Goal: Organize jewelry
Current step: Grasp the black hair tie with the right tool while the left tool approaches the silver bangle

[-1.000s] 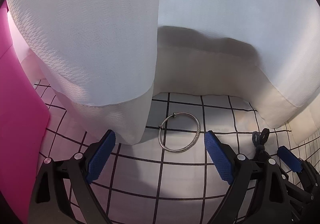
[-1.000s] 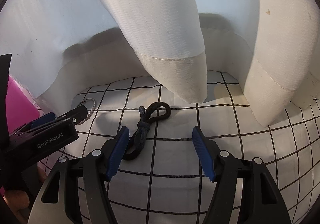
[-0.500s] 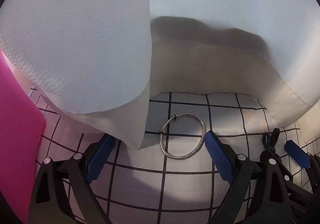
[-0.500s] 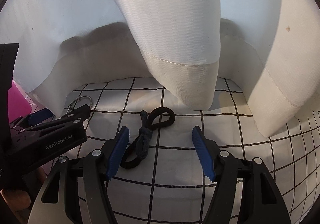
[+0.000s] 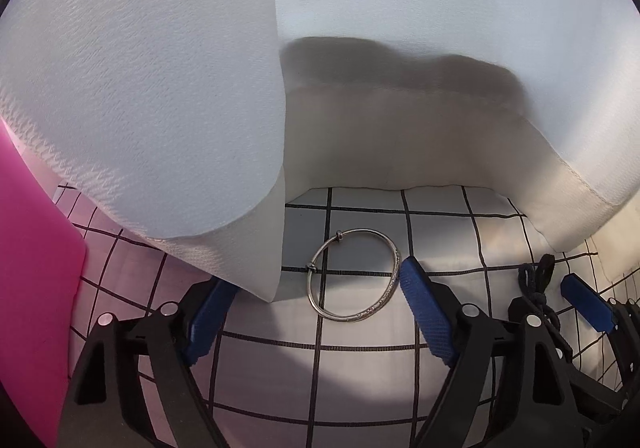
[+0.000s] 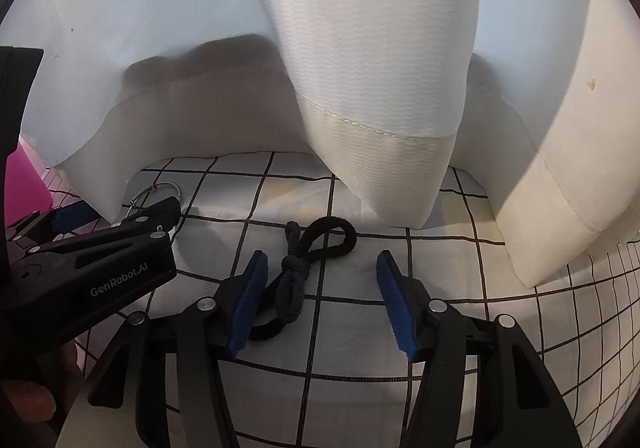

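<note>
**Both grippers lined up, nothing picked yet**

The left gripper (image 5: 316, 308) was wide apart and empty, low over the white cloth with black grid lines (image 5: 440, 236). The thin silver metal bangle with small clasp beads (image 5: 354, 275) lay flat on the cloth between the blue pads, w/ its right edge just beside the right pad (image 5: 424, 308). The left pad was partly hidden under the hanging white curtain (image 5: 160, 108). A pink flat object (image 5: 32, 288) stood at the far left.

The right gripper (image 6: 320, 300) was also apart and held nothing. The knotted black elastic hair tie (image 6: 304, 264) lay on the cloth, close to the left pad (image 6: 248, 304), approx. off-centre in the gap.

I judge this as the approach step, before any grasp. Next move probably needs the left gripper to go lower and close on the thin ring w/o catching the curtain edge; the ring is flat, so it may slip.
</note>
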